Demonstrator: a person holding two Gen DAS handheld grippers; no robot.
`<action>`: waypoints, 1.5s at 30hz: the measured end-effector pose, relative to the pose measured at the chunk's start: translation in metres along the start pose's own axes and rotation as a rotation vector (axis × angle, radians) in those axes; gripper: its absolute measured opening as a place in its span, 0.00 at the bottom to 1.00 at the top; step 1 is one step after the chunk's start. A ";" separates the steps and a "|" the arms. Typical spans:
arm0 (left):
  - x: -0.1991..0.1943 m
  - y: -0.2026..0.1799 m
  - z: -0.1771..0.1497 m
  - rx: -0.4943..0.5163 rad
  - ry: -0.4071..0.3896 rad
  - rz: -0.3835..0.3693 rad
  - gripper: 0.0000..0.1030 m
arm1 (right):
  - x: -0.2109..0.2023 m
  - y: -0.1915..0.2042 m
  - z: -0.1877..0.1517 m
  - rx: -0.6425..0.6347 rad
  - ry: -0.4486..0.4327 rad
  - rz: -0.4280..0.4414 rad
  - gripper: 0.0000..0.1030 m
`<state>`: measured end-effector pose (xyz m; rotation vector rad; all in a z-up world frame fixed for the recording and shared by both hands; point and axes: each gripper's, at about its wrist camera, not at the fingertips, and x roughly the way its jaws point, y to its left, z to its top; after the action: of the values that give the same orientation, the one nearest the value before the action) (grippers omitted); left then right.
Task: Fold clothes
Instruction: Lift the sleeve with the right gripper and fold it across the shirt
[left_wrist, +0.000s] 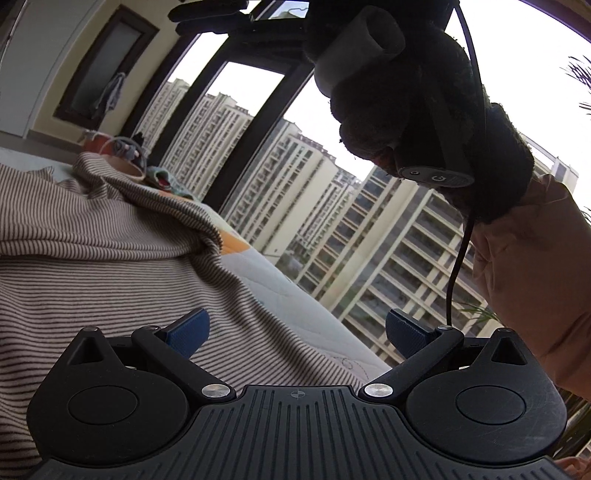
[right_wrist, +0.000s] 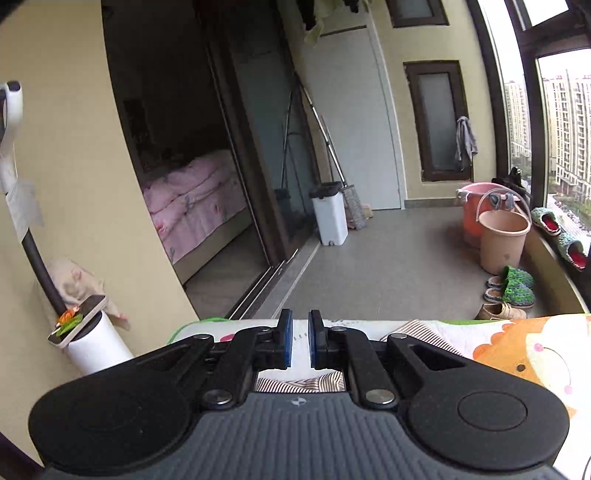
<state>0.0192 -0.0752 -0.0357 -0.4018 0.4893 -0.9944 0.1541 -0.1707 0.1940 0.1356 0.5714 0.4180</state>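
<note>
A brown-and-white striped garment (left_wrist: 110, 258) lies rumpled on a quilted cartoon-print cover (left_wrist: 280, 284), one fold raised at the far side. My left gripper (left_wrist: 297, 330) is open wide just over the garment's near part, nothing between its blue pads (left_wrist: 188, 328). A black-gloved hand (left_wrist: 417, 110) holds the other tool high at the upper right. My right gripper (right_wrist: 300, 343) is shut, with only a slit between the pads and no cloth in it. Striped garment (right_wrist: 417, 332) shows below and beside it on the cover (right_wrist: 517, 350).
Beyond the cover's far edge is bare balcony floor (right_wrist: 388, 258) with a white bin (right_wrist: 330, 214), mops, two buckets (right_wrist: 502, 240) and slippers (right_wrist: 513, 288) by the window sill. A white cylinder with a pole (right_wrist: 92, 339) stands at the left. Tall windows (left_wrist: 258, 147) run along the right.
</note>
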 end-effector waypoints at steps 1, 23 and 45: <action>0.000 0.000 0.000 0.004 0.000 0.000 1.00 | 0.004 0.004 -0.002 -0.011 0.019 -0.005 0.08; 0.007 0.009 0.002 -0.072 0.035 0.039 1.00 | 0.205 -0.032 -0.078 -0.475 0.142 -0.438 0.65; 0.013 0.005 0.003 -0.039 0.039 -0.003 1.00 | -0.025 -0.034 0.010 -0.247 -0.180 -0.202 0.08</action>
<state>0.0308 -0.0834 -0.0384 -0.4185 0.5441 -0.9984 0.1526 -0.2121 0.2062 -0.1202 0.3485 0.2735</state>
